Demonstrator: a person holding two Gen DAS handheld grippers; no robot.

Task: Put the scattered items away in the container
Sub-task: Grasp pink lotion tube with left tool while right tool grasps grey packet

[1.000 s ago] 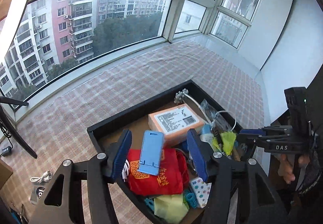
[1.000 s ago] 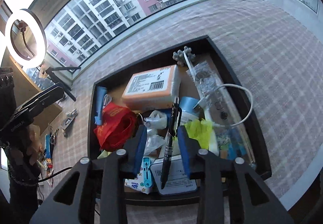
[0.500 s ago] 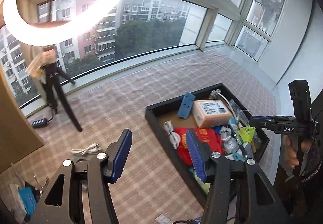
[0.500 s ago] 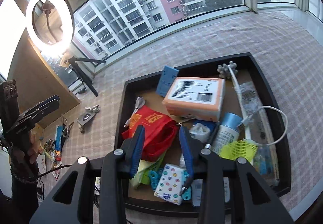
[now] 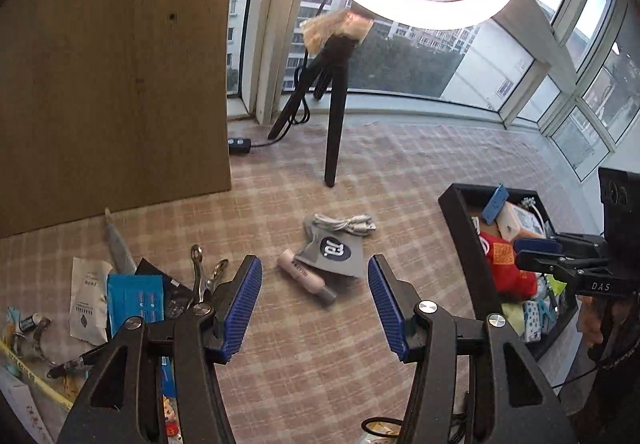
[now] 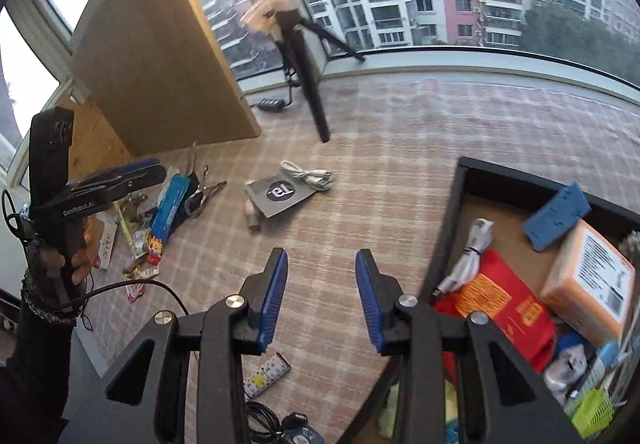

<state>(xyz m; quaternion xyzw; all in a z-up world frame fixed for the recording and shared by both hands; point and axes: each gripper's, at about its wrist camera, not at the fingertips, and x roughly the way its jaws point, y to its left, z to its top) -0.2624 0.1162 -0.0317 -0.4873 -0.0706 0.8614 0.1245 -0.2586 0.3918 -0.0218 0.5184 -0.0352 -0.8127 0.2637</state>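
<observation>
Wooden board (image 5: 112, 76) and tripod leg (image 5: 334, 132) flank scattered clutter (image 5: 132, 296).

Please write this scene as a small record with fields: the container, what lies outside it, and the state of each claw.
container: black tray, already holding a red bag, an orange box and a blue holder
still outside: white cable on a grey card, pink tube, metal clip, blue packet
surface: checked cloth
left claw: open, empty
right claw: open, empty
</observation>
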